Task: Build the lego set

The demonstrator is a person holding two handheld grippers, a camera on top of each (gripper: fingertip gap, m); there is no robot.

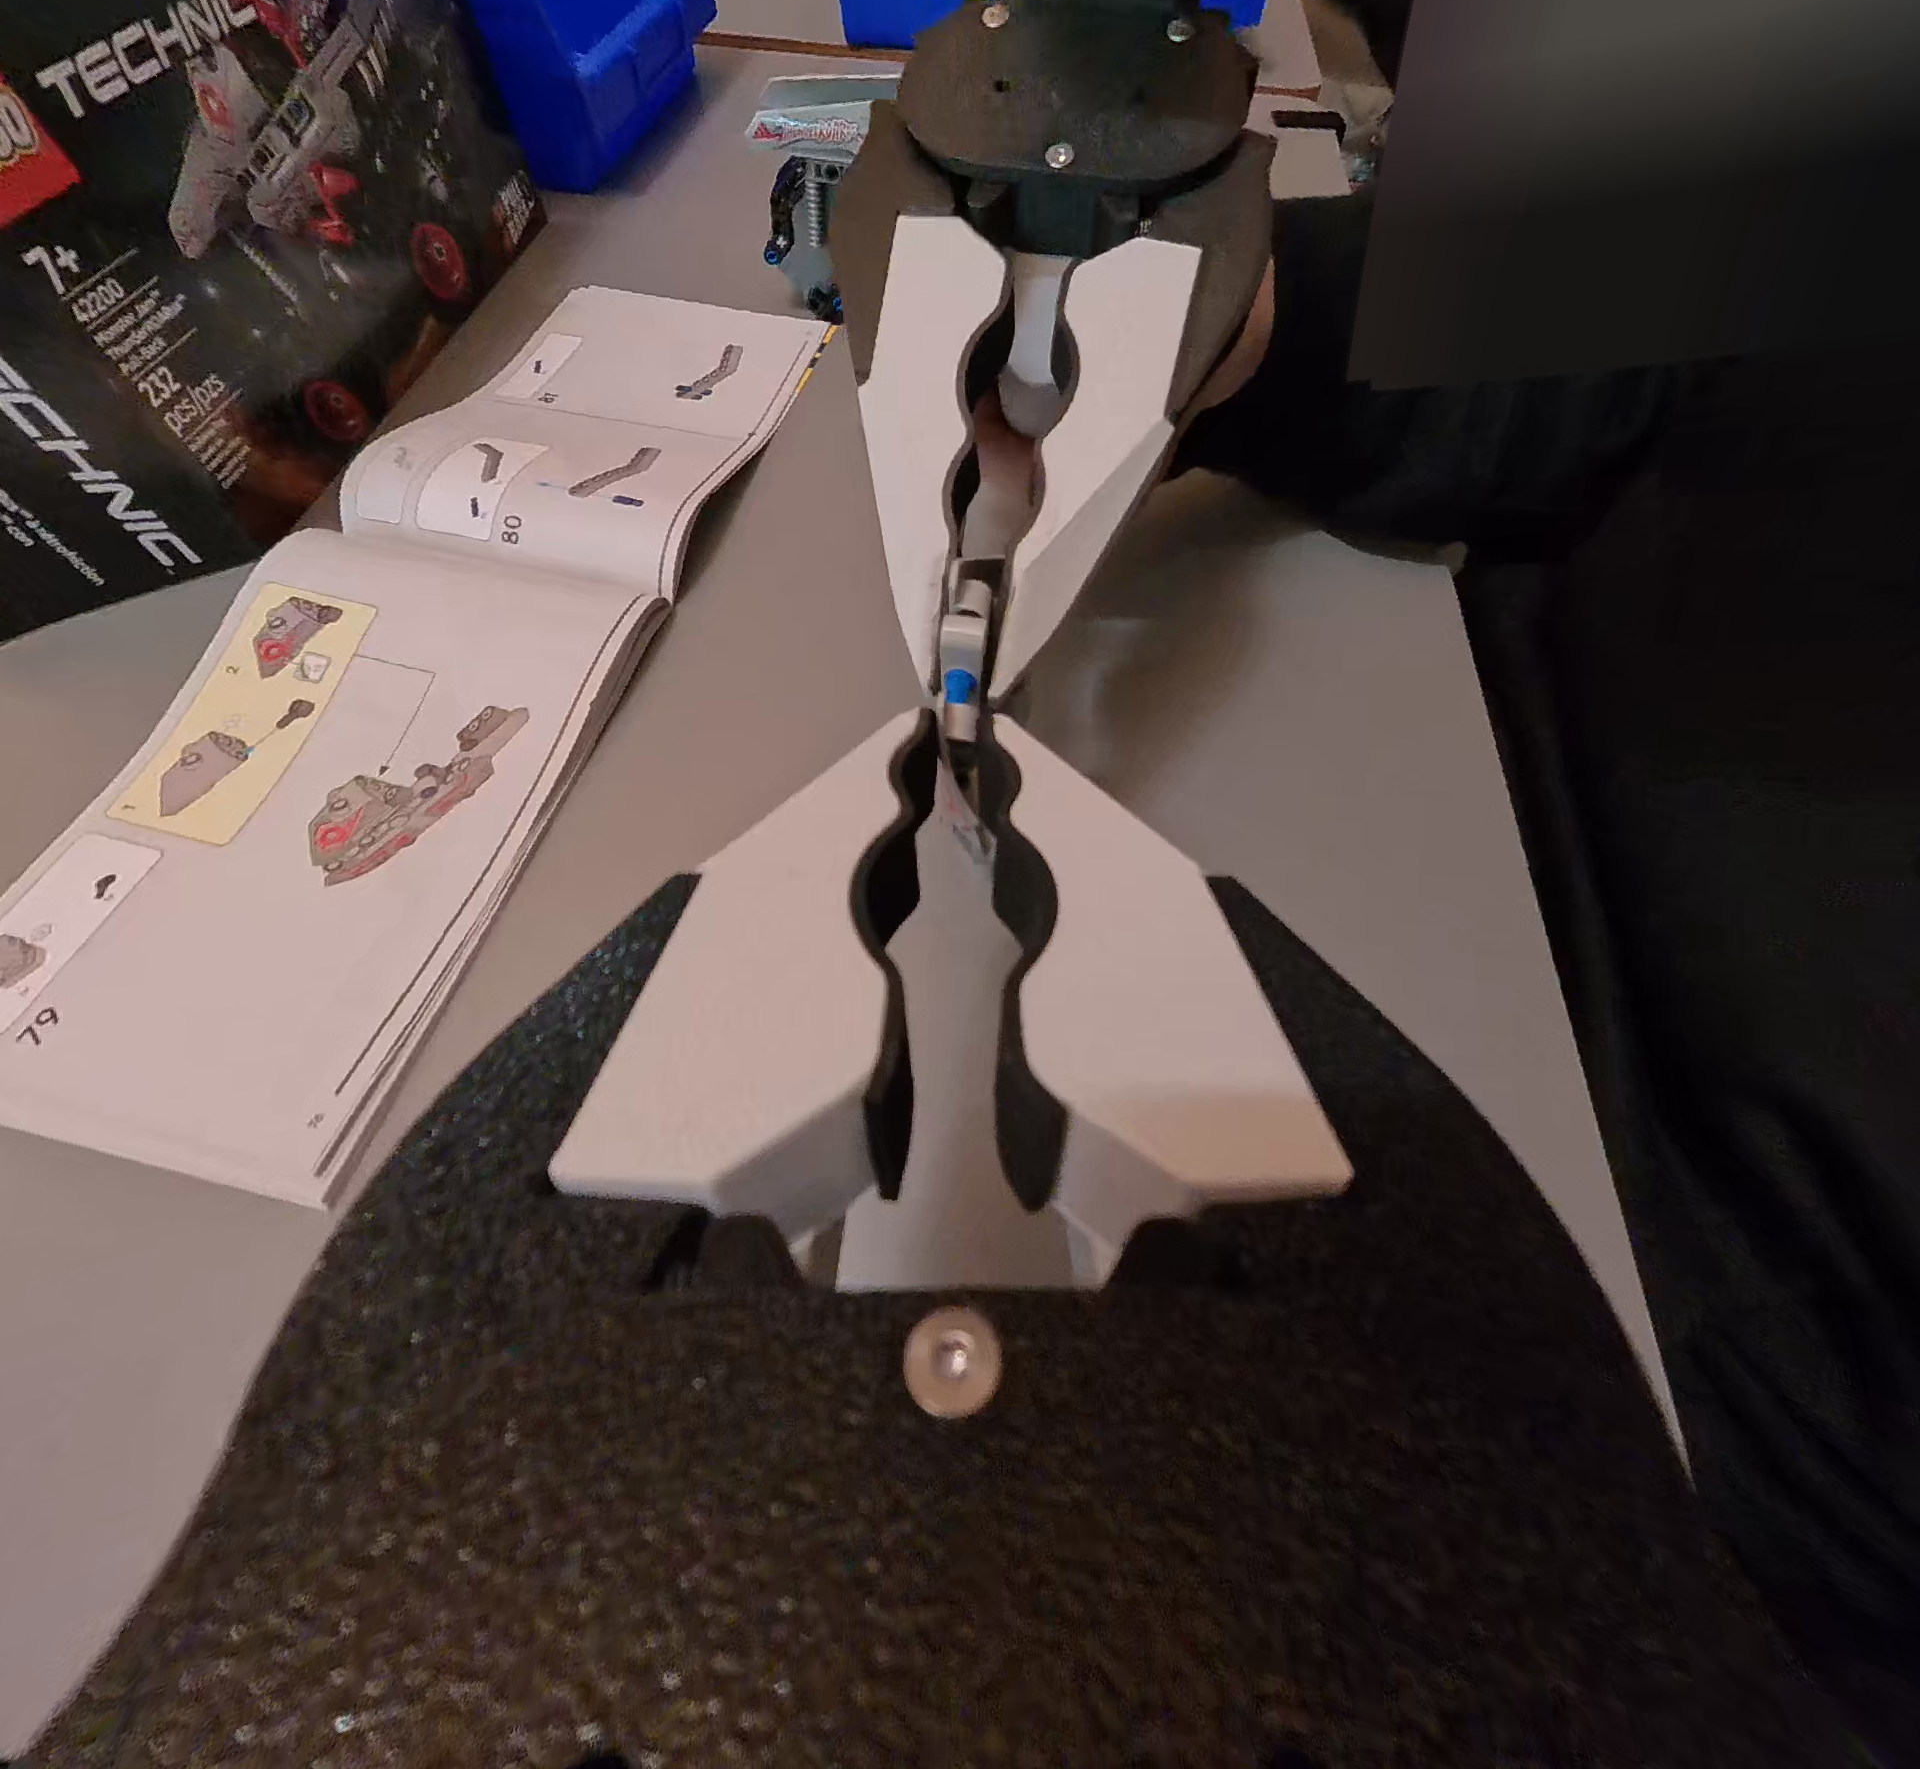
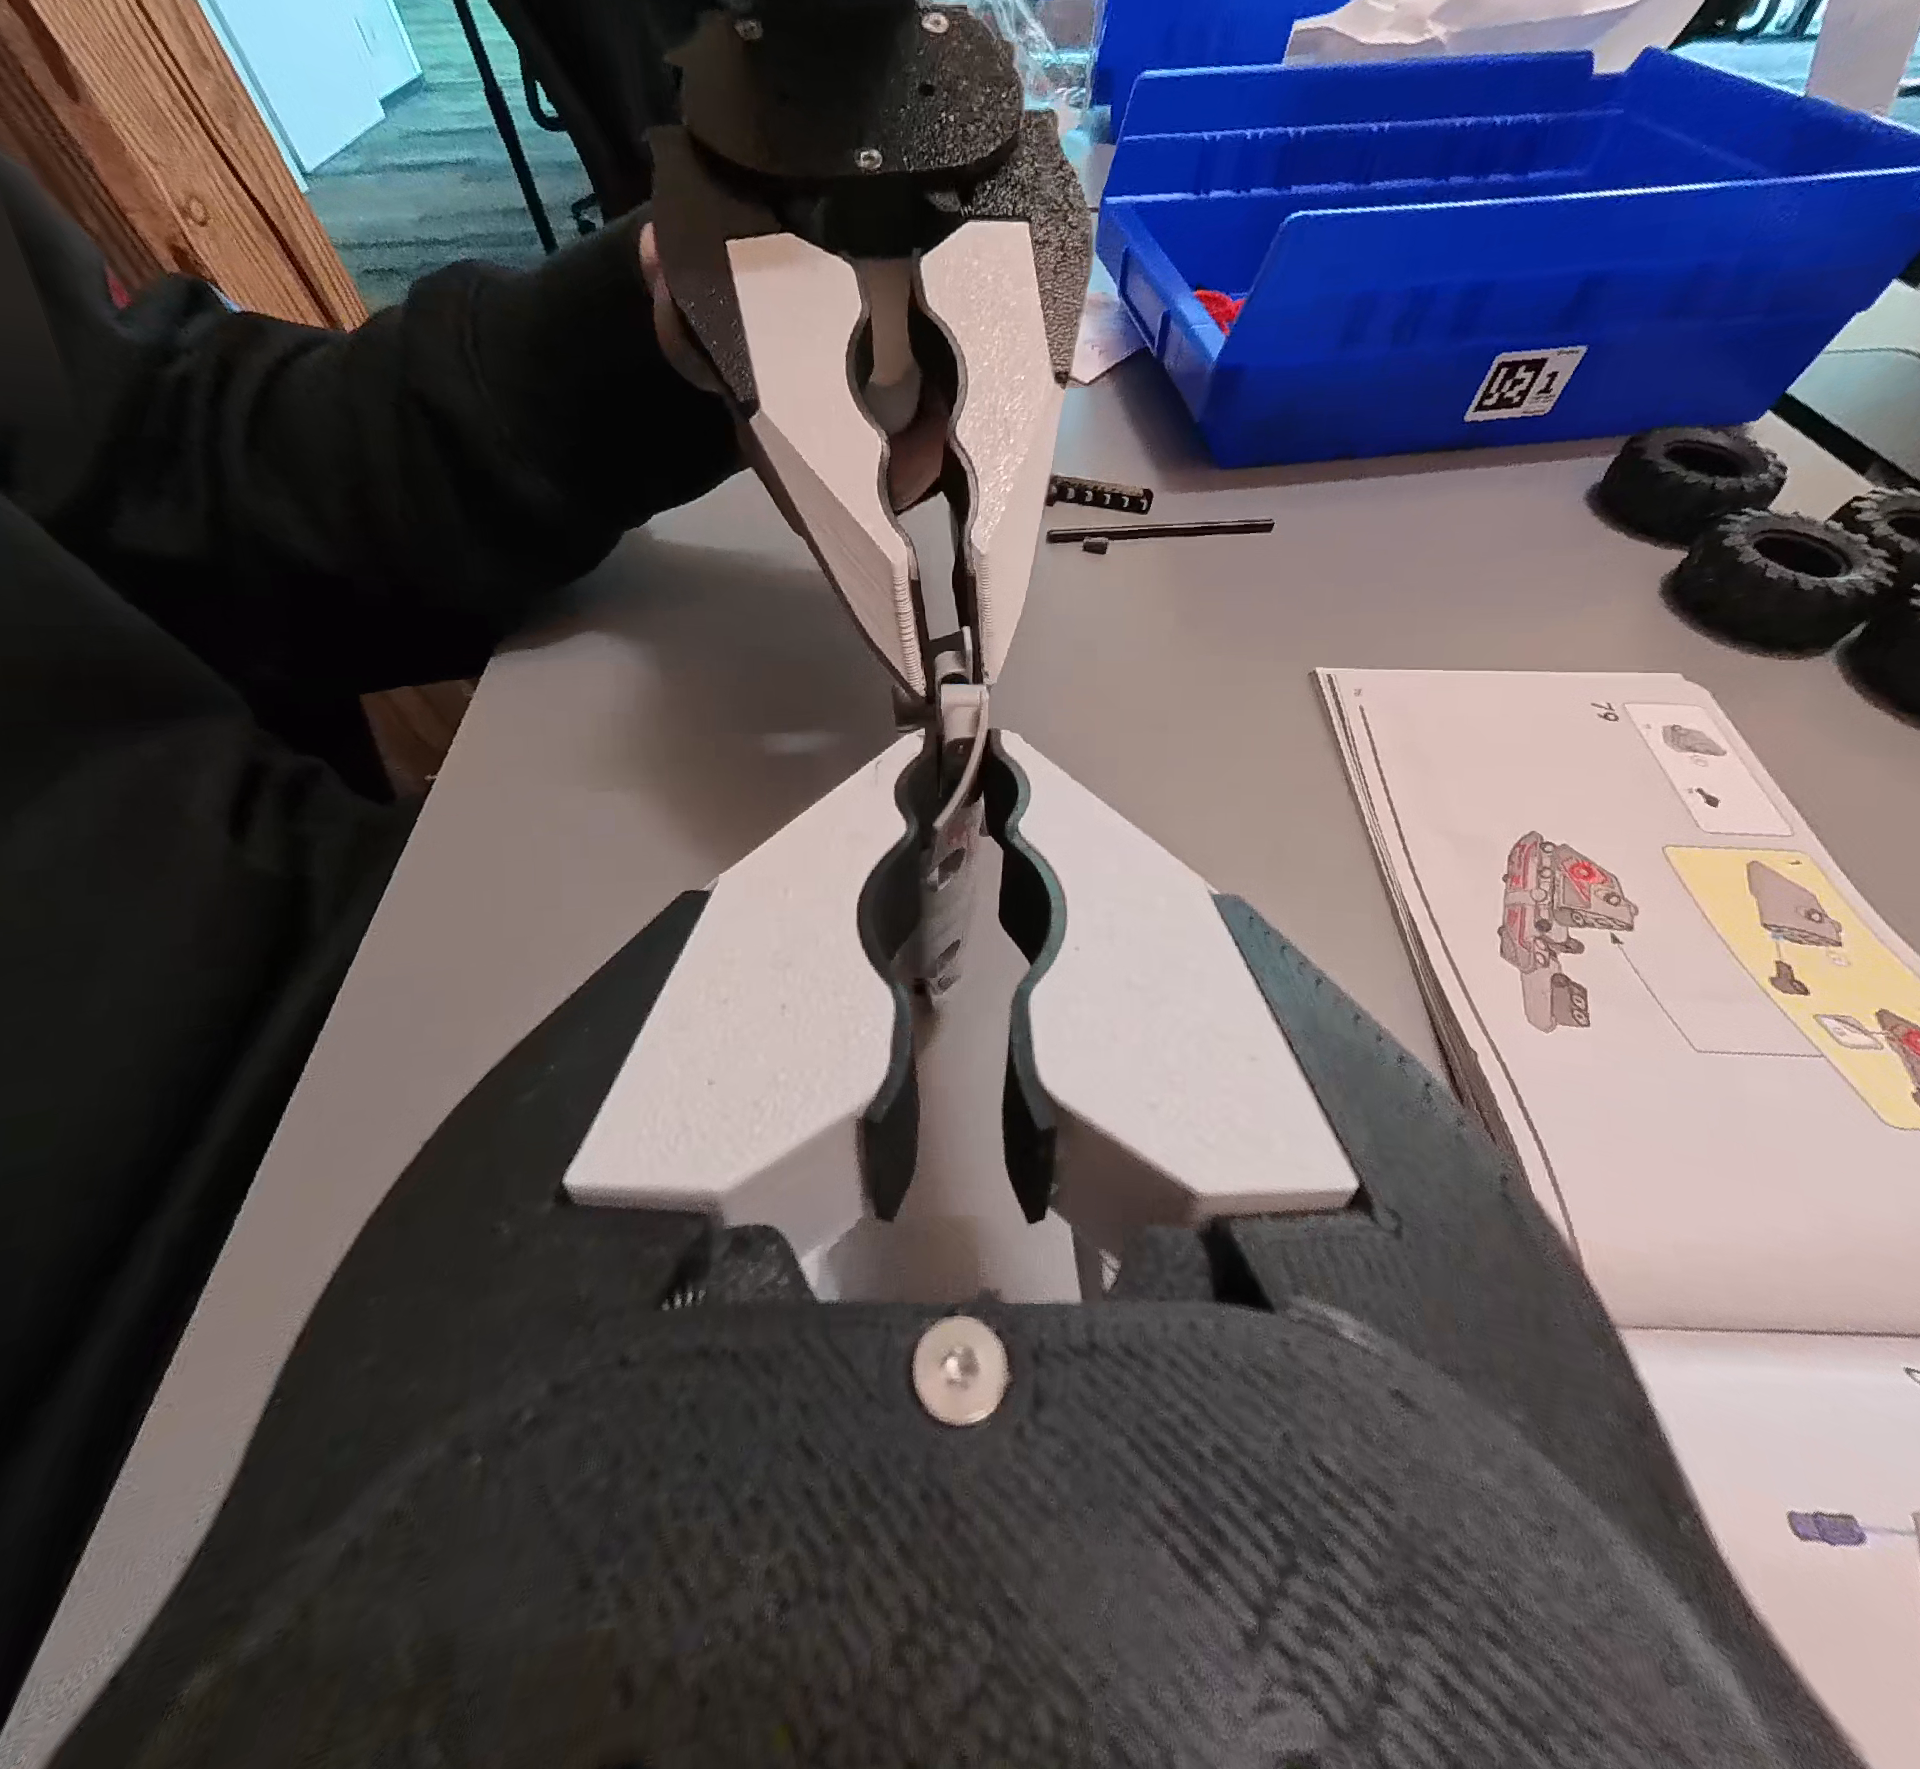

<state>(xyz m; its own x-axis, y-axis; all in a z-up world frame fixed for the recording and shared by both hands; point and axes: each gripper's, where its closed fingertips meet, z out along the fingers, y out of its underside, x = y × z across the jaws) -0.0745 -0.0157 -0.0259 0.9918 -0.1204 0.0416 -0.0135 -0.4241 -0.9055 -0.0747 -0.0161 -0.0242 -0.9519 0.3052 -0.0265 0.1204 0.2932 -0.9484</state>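
Meeting tip to tip at frame centre: left gripper [image 1: 951, 763] clamps a stickered grey panel [image 1: 966, 820], right gripper [image 2: 951, 748] pinches grey connector [image 1: 961, 670]; long axes aligned, blue pin [image 1: 958, 681] between.

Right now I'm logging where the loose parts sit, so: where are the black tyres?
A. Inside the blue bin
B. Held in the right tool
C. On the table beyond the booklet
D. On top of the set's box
C: the right wrist view shows the tyres lying on the grey table, past the open booklet and beside the blue bin, not in it.
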